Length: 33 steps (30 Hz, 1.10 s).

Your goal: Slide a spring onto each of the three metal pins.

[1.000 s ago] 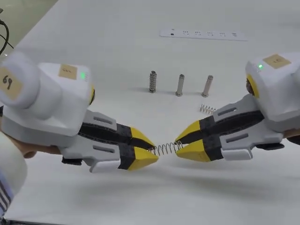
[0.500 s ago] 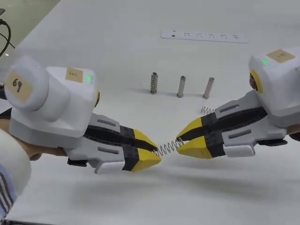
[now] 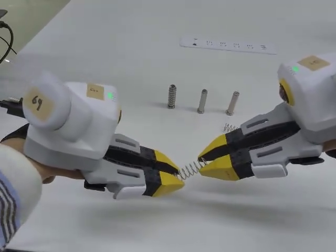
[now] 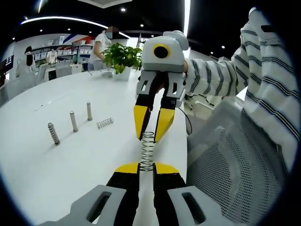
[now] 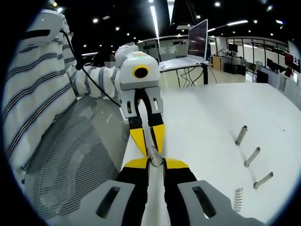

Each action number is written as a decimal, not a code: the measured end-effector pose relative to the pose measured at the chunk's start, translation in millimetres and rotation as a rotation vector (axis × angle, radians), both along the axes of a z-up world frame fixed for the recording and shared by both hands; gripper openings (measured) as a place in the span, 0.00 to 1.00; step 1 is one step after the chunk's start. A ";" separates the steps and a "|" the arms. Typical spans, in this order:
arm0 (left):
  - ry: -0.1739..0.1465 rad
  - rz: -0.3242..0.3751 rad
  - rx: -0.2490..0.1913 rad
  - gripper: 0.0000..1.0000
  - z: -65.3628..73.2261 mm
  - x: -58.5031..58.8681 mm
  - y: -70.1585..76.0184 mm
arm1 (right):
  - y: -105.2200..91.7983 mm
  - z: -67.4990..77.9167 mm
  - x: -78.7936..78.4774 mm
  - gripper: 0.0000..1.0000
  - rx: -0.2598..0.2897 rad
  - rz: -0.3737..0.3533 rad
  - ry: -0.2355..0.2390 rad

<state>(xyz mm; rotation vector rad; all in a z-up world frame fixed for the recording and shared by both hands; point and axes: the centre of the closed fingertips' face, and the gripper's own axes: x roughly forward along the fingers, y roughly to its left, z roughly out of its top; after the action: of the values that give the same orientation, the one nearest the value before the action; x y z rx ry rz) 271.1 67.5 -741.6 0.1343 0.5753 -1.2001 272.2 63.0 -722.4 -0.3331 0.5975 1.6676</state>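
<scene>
Handing spring over to left gripper.
Pinching with left fingers, easing right gripper wider than before; bare pin next.

Both ends of the held spring vanish between the yellow tips of the left claw and right claw; whether the right claw truly grips cannot be told. Its body runs off the head view's edge and covers part of the loose spring
</scene>
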 end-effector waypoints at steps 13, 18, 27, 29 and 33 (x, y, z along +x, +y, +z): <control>-0.015 -0.057 0.006 0.02 -4.1 0.7 -15.1 | -0.4 6.8 -3.5 0.08 -0.028 0.046 -0.031; -0.020 -0.073 -0.001 0.02 -3.8 -0.5 -20.9 | 0.0 9.2 -5.2 0.08 -0.043 0.068 -0.051; -0.023 -0.090 0.006 0.02 -7.1 -3.2 -26.9 | -4.6 5.8 -7.6 0.08 -0.083 0.096 -0.077; -0.026 -0.093 0.005 0.02 -7.1 -2.8 -28.9 | -6.3 5.7 -7.4 0.08 -0.090 0.095 -0.078; -0.028 -0.101 0.004 0.02 -8.3 -1.6 -34.6 | -10.2 5.1 -7.5 0.08 -0.110 0.102 -0.093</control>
<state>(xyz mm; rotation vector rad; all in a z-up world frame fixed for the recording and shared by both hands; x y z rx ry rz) 269.5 33.0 -749.9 0.1854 0.5518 -1.2936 264.6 52.8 -717.3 -0.5254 0.6121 1.7104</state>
